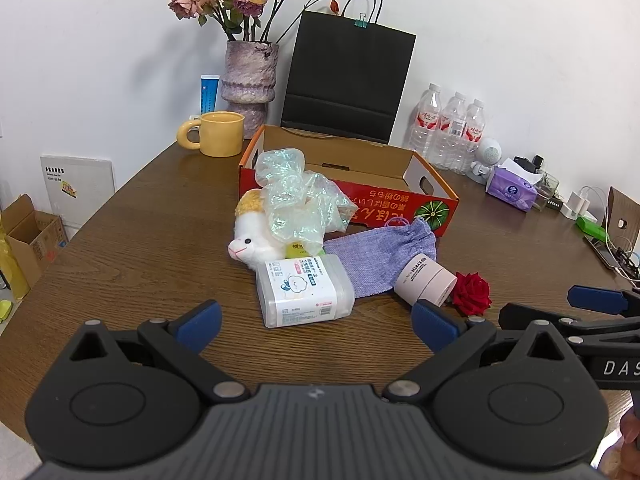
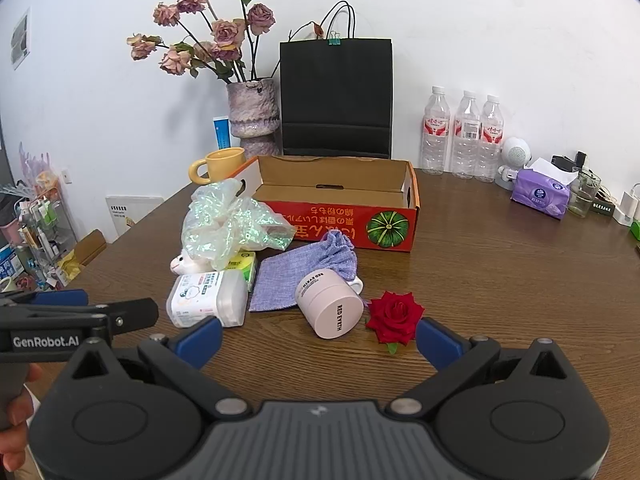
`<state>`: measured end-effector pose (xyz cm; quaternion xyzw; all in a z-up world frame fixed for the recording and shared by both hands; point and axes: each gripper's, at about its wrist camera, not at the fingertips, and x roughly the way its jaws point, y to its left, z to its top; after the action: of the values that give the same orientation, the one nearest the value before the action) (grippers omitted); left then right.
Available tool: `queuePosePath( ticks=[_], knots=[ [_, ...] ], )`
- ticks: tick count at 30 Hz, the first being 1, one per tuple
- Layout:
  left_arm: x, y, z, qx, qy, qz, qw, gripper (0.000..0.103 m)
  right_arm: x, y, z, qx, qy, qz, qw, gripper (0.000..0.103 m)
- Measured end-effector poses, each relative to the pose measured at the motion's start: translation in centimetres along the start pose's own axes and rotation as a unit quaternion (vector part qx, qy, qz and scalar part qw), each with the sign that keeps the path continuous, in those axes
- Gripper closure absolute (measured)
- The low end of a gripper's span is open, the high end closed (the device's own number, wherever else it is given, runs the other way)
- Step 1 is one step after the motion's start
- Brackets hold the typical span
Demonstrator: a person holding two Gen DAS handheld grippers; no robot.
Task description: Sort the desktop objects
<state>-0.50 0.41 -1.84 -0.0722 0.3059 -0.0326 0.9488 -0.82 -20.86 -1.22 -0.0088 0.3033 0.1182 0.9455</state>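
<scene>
A pile of small objects lies in front of an open red-and-orange cardboard box [image 1: 404,208] [image 2: 412,196]. It holds a clear box of cotton swabs [image 1: 304,290] [image 2: 208,300], a white plush lamb [image 1: 250,240], a crumpled iridescent plastic bag [image 1: 296,196] [image 2: 224,224], a lilac drawstring pouch [image 1: 380,258] [image 2: 296,276], a pink jar [image 1: 426,280] [image 2: 330,308] on its side and a red rose head [image 1: 472,294] [image 2: 394,314]. My left gripper [image 1: 316,326] stands open just short of the swab box. My right gripper [image 2: 320,338] stands open in front of the jar and rose. Both are empty.
Behind the box stand a yellow mug [image 1: 220,134], a vase of dried roses [image 1: 248,80] and a black paper bag [image 1: 348,80]. Three water bottles [image 2: 464,136], a purple tissue pack [image 2: 542,194] and chargers with cables [image 1: 608,240] fill the back right. The brown table's edge [image 1: 100,216] curves on the left.
</scene>
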Motion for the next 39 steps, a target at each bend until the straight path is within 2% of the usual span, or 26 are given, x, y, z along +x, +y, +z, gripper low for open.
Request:
queuePosePath(
  ticks=[26, 39],
  knots=[
    [0.20, -0.05, -0.22, 0.002, -0.001, -0.004, 1.0000, 0.000, 0.42, 0.13, -0.24, 0.000, 0.006, 0.004, 1.000, 0.000],
    [0.46, 0.02, -0.38, 0.007, -0.008, -0.002, 0.9999, 0.000, 0.29, 0.11, -0.43, -0.002, -0.010, 0.011, 1.000, 0.000]
  ],
)
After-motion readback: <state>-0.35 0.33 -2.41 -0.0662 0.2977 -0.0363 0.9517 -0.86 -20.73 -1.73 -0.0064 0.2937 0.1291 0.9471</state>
